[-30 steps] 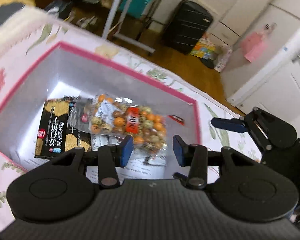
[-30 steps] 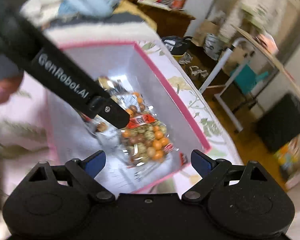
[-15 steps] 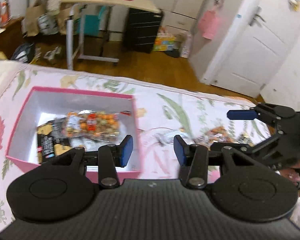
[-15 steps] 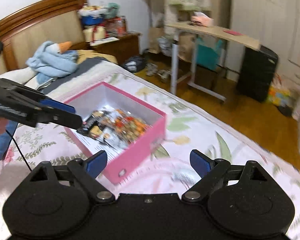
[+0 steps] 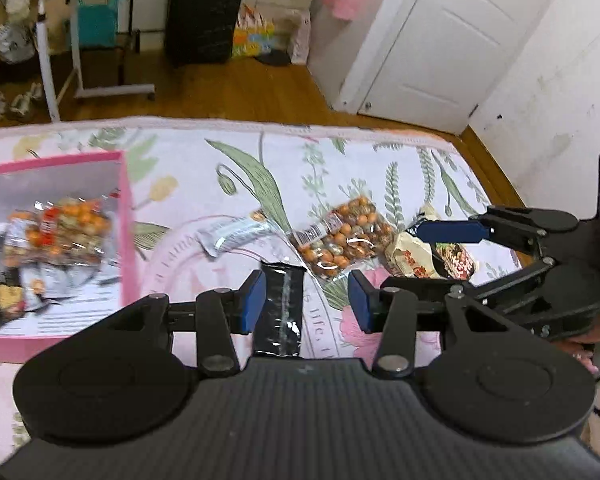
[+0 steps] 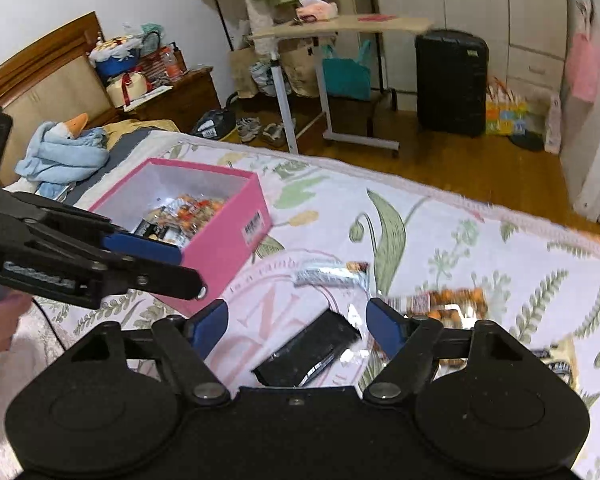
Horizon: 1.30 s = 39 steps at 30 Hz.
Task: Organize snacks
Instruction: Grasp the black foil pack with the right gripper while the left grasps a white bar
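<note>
A pink box on the flowered bedspread holds several snack packs, with a bag of orange nuts on top; the box also shows in the right wrist view. On the bedspread lie a black pack, a silver bar, a clear bag of nuts and two small packs. My left gripper is open and empty above the black pack. My right gripper is open and empty above the same black pack.
The bed's far edge drops to a wooden floor. A rolling desk, a black suitcase and a white door stand beyond. A blue cloth lies near the headboard.
Both grippers have pulled back from over the pink box and swung right, over the loose snacks on the bedspread. Both stay open and empty.
</note>
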Motion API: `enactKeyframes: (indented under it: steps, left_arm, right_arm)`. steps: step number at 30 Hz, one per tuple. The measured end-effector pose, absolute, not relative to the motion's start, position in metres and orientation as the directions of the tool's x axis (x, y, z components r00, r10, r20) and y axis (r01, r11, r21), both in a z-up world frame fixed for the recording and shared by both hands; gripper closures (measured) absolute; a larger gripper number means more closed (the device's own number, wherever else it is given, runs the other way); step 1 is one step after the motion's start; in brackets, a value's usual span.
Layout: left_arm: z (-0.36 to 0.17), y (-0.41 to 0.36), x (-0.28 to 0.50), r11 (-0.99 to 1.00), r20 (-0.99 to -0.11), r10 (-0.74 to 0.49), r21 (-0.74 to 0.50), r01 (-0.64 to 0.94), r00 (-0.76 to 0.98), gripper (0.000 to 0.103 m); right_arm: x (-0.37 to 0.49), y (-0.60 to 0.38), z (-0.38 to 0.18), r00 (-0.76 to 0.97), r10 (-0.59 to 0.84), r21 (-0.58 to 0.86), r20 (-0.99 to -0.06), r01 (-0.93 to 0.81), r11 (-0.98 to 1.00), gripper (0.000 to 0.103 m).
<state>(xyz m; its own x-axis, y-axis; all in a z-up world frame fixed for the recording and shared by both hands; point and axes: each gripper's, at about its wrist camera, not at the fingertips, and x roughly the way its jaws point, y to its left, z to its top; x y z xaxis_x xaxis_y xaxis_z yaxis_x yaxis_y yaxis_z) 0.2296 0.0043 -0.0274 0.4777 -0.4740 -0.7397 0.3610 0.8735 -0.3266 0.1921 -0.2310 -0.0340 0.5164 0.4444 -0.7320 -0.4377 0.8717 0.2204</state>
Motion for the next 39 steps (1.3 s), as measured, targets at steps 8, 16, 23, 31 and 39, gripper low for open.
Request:
enactKeyframes:
  steps: [8, 16, 23, 31, 39]
  left_arm:
    - [-0.081, -0.024, 0.267, 0.897, -0.787, -0.411, -0.260, 0.356, 0.461, 0.060]
    - [-0.128, -0.055, 0.332, 0.900, -0.816, -0.281, -0.041, 0.434, 0.505, 0.059]
    - [-0.158, -0.062, 0.357, 0.915, -0.809, -0.269, -0.046, 0.400, 0.522, 0.059]
    - [-0.174, -0.055, 0.372, 0.904, -0.825, -0.294, -0.075, 0.421, 0.483, 0.059]
    - [-0.180, -0.050, 0.368, 0.881, -0.831, -0.323, -0.089, 0.464, 0.454, 0.059]
  right_arm:
    - [0.205, -0.215, -0.104, 0.452, 0.421, 0.220, -0.787, -0.432, 0.875, 0.026]
    - [0.237, -0.193, -0.171, 0.328, 0.394, 0.335, -0.859, -0.221, 0.916, 0.025]
    - [0.241, -0.165, -0.191, 0.406, 0.286, 0.225, -0.868, -0.192, 0.955, 0.010]
    - [0.218, -0.126, -0.197, 0.520, 0.154, -0.058, -0.840, -0.369, 0.928, 0.011]
    - [0.216, -0.168, -0.187, 0.449, 0.190, 0.035, -0.873, -0.329, 0.944, 0.040]
